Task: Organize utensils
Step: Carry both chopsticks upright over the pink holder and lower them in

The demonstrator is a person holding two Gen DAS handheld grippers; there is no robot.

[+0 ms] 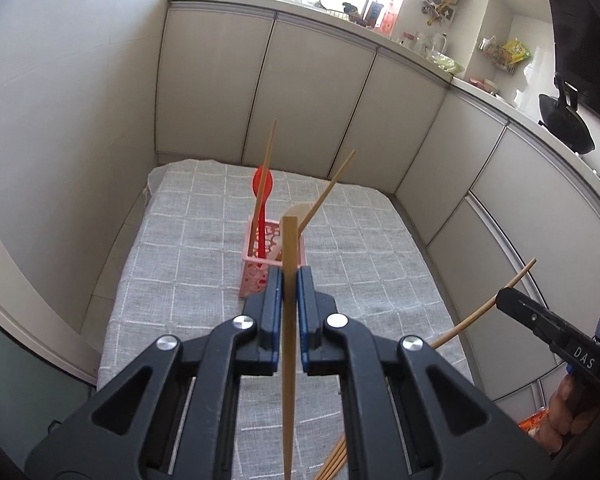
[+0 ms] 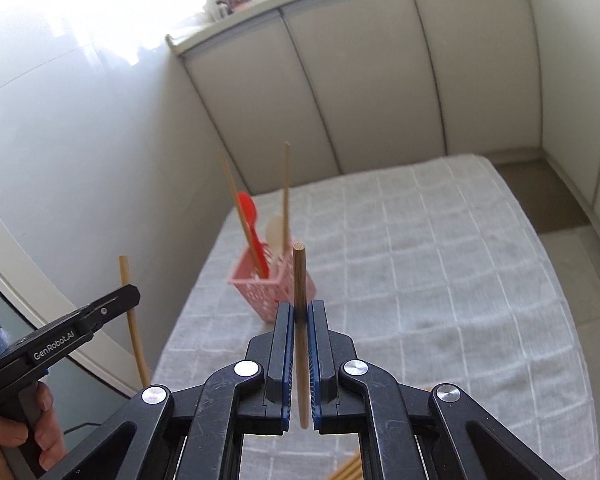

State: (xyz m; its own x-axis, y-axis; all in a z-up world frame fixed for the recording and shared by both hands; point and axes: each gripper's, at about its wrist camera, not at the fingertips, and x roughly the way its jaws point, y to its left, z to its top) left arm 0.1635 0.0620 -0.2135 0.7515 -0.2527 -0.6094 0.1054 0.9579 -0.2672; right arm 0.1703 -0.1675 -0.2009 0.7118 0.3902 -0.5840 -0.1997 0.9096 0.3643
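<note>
Checked cloth covers the table (image 1: 172,280) — each gripper, left (image 1: 288,280) and right (image 2: 300,312), clamps one chopstick (image 1: 289,320); next, judging by the layout, comes lowering them into the pink basket (image 1: 256,276).

A pink perforated basket (image 1: 260,268) stands upright at the centre of the left wrist view. It holds a red spoon (image 1: 262,184), a pale wooden spoon (image 1: 296,213) and two leaning chopsticks (image 1: 265,176). One bamboo chopstick (image 1: 289,320) stands upright low in the frame; another chopstick (image 2: 300,320) stands at the right wrist view's centre. More loose chopsticks (image 1: 334,462) lie at the bottom edge.
</note>
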